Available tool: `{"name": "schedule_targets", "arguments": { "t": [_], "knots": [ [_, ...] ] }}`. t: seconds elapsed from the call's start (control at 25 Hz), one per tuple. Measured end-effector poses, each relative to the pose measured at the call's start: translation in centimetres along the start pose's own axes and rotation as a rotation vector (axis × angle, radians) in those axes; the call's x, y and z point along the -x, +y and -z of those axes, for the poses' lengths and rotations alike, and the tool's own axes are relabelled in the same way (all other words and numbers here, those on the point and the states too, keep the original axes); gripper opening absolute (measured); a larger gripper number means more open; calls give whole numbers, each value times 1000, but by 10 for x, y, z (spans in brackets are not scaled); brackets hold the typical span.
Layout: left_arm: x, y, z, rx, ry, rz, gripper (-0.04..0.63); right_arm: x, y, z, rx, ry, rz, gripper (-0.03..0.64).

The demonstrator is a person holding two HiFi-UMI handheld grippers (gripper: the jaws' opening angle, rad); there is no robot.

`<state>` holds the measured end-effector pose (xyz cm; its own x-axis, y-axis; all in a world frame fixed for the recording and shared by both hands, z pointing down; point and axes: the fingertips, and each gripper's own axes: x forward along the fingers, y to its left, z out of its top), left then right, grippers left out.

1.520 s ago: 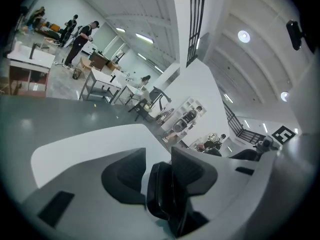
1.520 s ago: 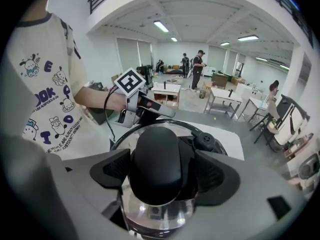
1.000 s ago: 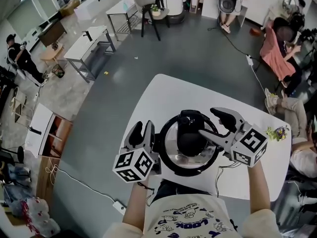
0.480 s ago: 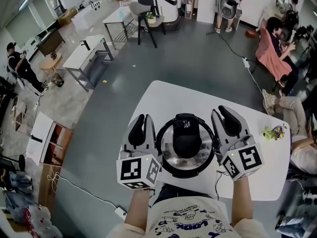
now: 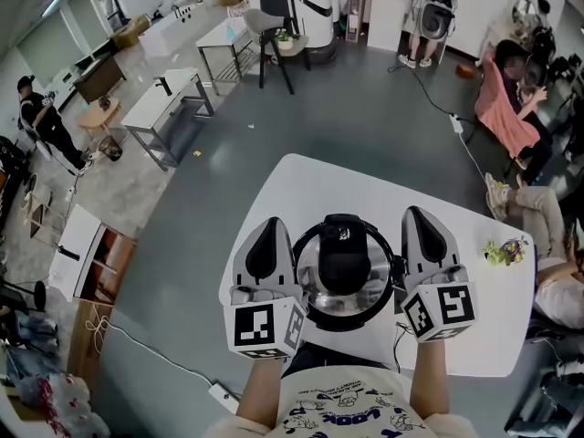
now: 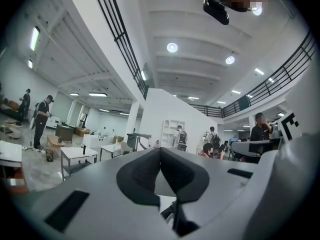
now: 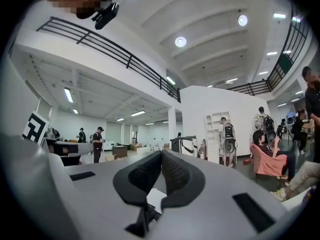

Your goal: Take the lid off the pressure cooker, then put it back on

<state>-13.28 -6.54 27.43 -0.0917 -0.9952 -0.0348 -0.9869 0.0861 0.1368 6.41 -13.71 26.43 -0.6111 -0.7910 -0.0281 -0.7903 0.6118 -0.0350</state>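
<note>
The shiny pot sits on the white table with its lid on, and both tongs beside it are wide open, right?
No. Both are shut, not wide open: the left tongs and right tongs have just closed on nothing, as the two gripper views show. The pot does sit on the white table with its lid on, between them.

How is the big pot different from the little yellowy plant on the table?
The pressure cooker is big, black and shiny silver; the plant is tiny, yellow-green. The pressure cooker sits between the left gripper and right gripper; the plant lies apart, near the right edge. Both rest on the table.
</note>
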Motion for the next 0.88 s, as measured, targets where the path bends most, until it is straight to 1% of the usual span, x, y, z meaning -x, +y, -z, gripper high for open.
{"name": "schedule_targets", "arguments": {
  "t": [0.16,0.36,0.64,0.88],
  "knots": [
    [3,-2,-1,-3,-2,3,14,1,2,2,22,1,20,12],
    [-1,-3,3,-11,7,3,14,-4,0,8,10,12,28,12],
    [-1,-5,-1,-10,8,5,14,-4,1,6,6,20,18,12],
    [1,-4,3,-6,7,8,14,-2,4,12,12,23,14,12]
  ]
}}
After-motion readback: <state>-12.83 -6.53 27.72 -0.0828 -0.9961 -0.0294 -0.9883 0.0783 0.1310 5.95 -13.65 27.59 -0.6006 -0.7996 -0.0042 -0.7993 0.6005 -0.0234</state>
